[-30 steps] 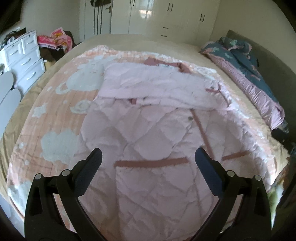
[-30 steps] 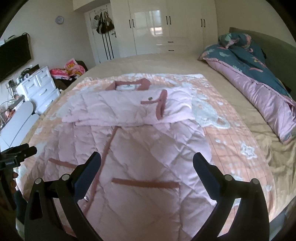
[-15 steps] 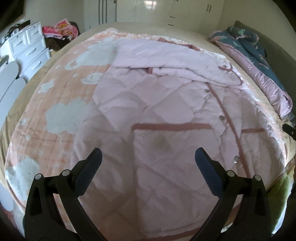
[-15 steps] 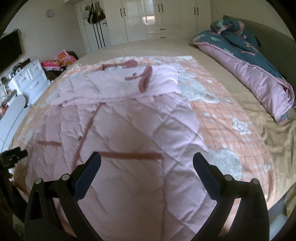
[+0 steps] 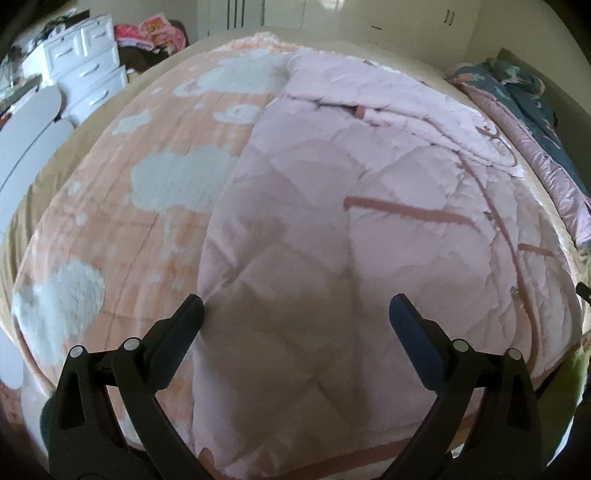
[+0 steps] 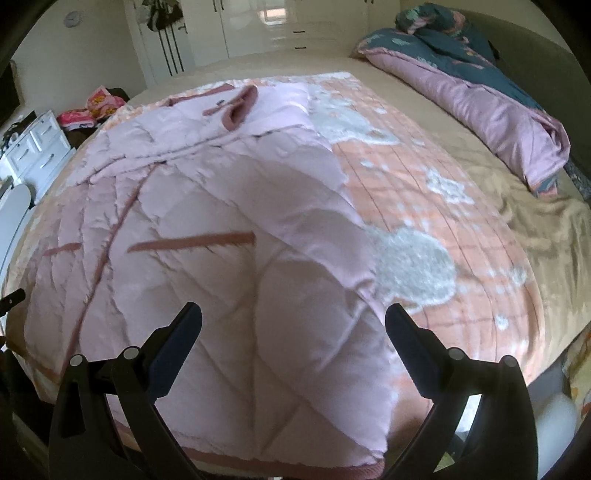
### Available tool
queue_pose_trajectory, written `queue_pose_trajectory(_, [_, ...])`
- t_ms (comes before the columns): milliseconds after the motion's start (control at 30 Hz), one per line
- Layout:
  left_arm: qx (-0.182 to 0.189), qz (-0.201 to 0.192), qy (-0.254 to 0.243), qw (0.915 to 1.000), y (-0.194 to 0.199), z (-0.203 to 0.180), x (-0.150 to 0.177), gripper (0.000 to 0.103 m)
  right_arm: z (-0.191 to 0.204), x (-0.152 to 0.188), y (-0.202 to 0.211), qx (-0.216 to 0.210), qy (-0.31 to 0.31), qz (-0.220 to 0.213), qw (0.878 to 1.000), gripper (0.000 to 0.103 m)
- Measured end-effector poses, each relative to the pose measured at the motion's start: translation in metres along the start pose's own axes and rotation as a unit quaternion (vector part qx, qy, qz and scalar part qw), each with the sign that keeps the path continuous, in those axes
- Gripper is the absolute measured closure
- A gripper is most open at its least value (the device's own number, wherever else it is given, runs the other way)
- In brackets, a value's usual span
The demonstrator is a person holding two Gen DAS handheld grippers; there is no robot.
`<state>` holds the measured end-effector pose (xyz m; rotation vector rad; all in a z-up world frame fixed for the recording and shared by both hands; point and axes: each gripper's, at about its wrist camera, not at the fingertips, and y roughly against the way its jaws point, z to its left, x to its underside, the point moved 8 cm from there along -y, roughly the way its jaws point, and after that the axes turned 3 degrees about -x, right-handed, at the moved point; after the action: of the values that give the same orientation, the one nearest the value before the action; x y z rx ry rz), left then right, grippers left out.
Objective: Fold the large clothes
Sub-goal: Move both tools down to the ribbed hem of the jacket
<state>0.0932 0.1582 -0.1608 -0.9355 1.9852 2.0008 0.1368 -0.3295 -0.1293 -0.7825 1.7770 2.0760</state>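
Hovering over quilted pink coat [image 5: 332, 229] hem, left gripper [image 5: 295, 314] and right gripper [image 6: 293, 317] spread wide, empty; peach blanket [image 6: 424, 192] bare alongside.

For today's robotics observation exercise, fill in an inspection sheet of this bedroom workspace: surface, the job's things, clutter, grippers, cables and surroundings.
Surface: bed covered by a peach blanket with pale cloud shapes.
Job's things: pink quilted coat spread flat on the blanket, sleeves folded across the chest, hem at the near bed edge.
Clutter: rumpled teal and lilac duvet along the far side of the bed; bright pink clothes piled by the drawers.
Grippers: left gripper open over the coat's lower part, holding nothing; right gripper open over the hem, holding nothing.
Cables: nothing seen.
Surroundings: white wardrobe, white drawers.
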Motion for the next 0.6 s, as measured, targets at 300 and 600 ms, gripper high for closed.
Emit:
queue_pose_trajectory(300, [0.017, 0.027, 0.031, 0.999, -0.013, 0.009, 0.027, 0.009, -0.019, 0.026, -0.007, -0.001, -0.019, 0.032, 0.999, 0.004])
queue_pose_trajectory(600, [0.029, 0.024, 0.025, 0.999, -0.007, 0.004, 0.04, 0.009, -0.03, 0.054, -0.006, -0.032, -0.041, 0.061, 0.997, 0.004])
